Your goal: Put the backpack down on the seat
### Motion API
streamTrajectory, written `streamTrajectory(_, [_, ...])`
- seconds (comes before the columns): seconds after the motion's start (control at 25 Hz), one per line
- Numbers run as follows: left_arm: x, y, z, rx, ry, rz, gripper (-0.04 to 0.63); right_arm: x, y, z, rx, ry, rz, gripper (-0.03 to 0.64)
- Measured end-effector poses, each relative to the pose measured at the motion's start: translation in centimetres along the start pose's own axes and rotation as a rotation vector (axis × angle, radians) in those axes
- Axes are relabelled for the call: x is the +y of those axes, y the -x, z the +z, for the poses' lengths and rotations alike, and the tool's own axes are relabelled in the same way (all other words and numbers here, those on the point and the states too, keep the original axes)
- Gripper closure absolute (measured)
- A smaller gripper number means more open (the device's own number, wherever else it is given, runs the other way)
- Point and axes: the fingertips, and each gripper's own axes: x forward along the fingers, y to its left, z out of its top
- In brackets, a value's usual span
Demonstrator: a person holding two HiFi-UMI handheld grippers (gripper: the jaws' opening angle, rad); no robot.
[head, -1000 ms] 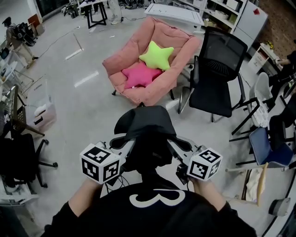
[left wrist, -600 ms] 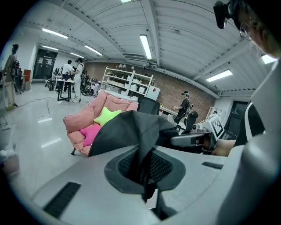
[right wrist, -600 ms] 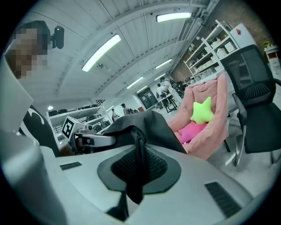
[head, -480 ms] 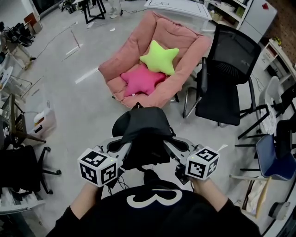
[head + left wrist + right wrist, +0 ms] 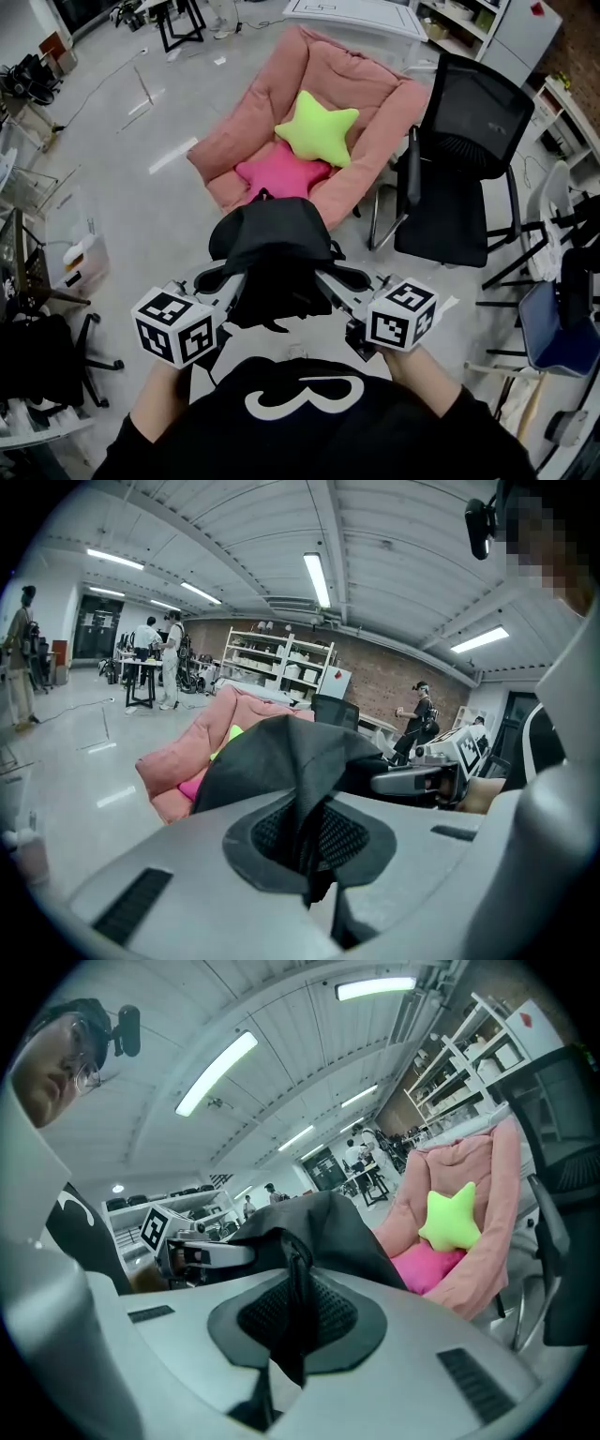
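Note:
A black backpack (image 5: 274,251) hangs in the air between my two grippers, just short of the front edge of a pink armchair (image 5: 330,82). My left gripper (image 5: 232,286) is shut on the backpack's left side; its pads pinch a fold of black fabric (image 5: 302,799). My right gripper (image 5: 330,286) is shut on the right side, with fabric (image 5: 292,1288) clamped between its pads. On the armchair's seat lie a lime-green star cushion (image 5: 316,128) and a magenta star cushion (image 5: 279,173). The armchair (image 5: 469,1194) and green star (image 5: 448,1215) also show in the right gripper view.
A black mesh office chair (image 5: 464,159) stands right of the armchair. Further chairs (image 5: 562,319) crowd the right side. A black swivel chair (image 5: 42,347) and a clear plastic box (image 5: 80,248) stand at the left. People work at tables (image 5: 155,663) far behind.
Both grippers have carried the backpack forward toward the armchair, which now sits closer and lower in the head view. The grips on the fabric look unchanged.

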Motion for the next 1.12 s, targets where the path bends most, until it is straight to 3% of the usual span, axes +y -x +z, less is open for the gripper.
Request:
streamTrajectory(0.64, [7.3,-3.2,9.2,-0.021,-0.131,-0.043,0.583,-2.9,-6.6,8.7,-0.099,0.051,-0.026,0.588])
streamTrajectory(1.12, [17.3,-11.2,16.9,0.129,-0.123,-0.258,0.583,-9.3,-14.7,16.3,-0.143,-0.075,-0.16,0.588])
